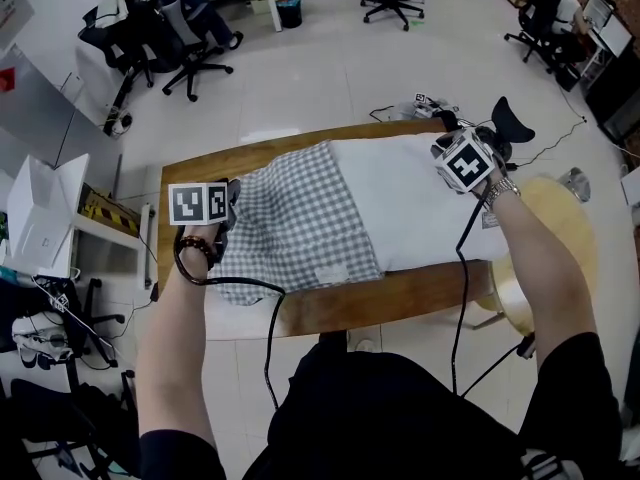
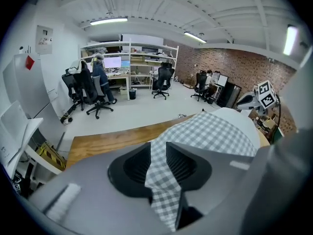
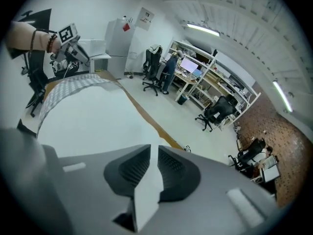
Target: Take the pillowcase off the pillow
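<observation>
A white pillow [image 1: 420,208] lies across the wooden table [image 1: 380,298], its left half still inside a grey checked pillowcase [image 1: 295,218]. My left gripper [image 1: 232,208] is at the pillowcase's left end. In the left gripper view a fold of the checked cloth [image 2: 210,131] runs between the slightly parted jaws of that gripper [image 2: 157,160]. My right gripper [image 1: 443,143] is at the pillow's far right corner. In the right gripper view white pillow fabric [image 3: 93,116] sits in the narrow gap of the right gripper [image 3: 152,163], and the pillowcase [image 3: 73,84] shows at the far end.
A round wooden stool [image 1: 560,218] stands right of the table. A white open box [image 1: 45,218] sits on a low shelf at the left. Office chairs [image 1: 190,48] and desks stand beyond the table. Cables trail from both grippers over the near table edge.
</observation>
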{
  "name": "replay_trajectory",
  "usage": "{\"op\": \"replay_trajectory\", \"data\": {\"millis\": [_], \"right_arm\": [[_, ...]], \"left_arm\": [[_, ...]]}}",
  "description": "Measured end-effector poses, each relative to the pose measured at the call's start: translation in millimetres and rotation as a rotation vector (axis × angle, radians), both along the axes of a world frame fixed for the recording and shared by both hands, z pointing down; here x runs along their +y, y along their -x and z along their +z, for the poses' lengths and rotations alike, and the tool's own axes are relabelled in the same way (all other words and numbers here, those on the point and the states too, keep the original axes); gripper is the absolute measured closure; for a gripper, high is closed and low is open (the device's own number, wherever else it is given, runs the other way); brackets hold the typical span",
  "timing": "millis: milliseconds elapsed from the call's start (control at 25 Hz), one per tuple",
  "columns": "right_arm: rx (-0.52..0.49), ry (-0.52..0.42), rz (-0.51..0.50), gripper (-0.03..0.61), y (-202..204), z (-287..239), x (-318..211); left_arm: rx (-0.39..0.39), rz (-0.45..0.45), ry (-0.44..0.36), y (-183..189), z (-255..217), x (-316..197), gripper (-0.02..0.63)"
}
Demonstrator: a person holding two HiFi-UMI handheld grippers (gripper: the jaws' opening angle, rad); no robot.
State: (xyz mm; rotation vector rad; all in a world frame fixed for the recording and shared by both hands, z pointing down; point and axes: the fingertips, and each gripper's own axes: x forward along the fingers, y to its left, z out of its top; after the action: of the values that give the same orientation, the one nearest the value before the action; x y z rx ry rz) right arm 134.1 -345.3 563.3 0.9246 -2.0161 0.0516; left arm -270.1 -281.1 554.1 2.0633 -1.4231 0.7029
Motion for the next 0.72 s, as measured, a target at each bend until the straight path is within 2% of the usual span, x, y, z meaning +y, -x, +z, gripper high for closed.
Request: {"op": "replay_trajectory", "data": {"millis": [400, 520, 720], "right_arm": [[-0.077, -0.037, -0.095, 0.466, 8, -12, 63], [-0.075, -0.025, -0.118, 0.448, 8, -12, 91], [-0.08, -0.066, -0.172, 0.403, 11, -2, 135]], "left_arm": [[-0.046, 0.093, -0.088, -57, -3, 44, 0.482], [-0.074, 0.099, -0.104, -67, -1, 63, 0.468], [-0.146, 0.13, -0.152, -87, 9, 99, 0.452]]}}
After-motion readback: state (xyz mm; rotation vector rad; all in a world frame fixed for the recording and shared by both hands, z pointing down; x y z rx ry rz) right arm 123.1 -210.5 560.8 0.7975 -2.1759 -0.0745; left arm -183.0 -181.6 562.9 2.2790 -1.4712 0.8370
